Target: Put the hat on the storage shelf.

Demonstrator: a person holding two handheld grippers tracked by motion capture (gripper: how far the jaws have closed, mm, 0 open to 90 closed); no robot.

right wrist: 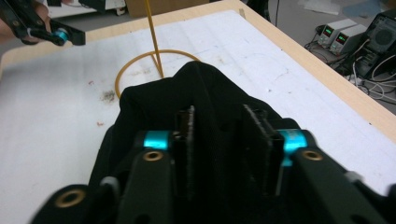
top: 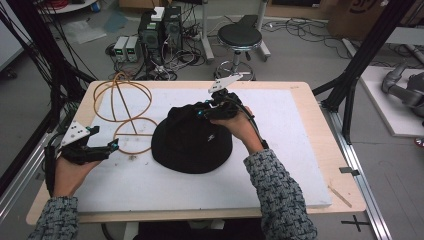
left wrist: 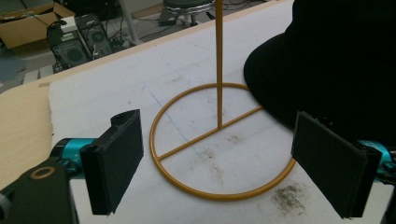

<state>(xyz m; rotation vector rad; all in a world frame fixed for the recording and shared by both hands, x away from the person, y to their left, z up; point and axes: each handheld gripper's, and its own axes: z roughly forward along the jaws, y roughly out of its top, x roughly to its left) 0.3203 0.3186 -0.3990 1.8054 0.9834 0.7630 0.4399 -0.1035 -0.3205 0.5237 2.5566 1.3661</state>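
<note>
A black hat (top: 192,142) lies on the white foam board (top: 295,150), its brim over the base ring of an orange wire stand (top: 134,136). My right gripper (top: 210,112) is on the hat's crown. In the right gripper view its jaws (right wrist: 222,116) pinch a raised fold of the hat (right wrist: 196,88). My left gripper (top: 107,147) rests at the board's left edge, open, with nothing between its pads. Its view looks along the open jaws (left wrist: 217,128) to the stand's ring (left wrist: 219,196), upright post and the hat's brim (left wrist: 336,56).
The stand's wire loops (top: 122,97) rise at the back left of the board. The wooden table edge (top: 340,165) runs on the right. Behind the table are a stool (top: 240,37), power supplies (top: 127,48) and cables on the floor.
</note>
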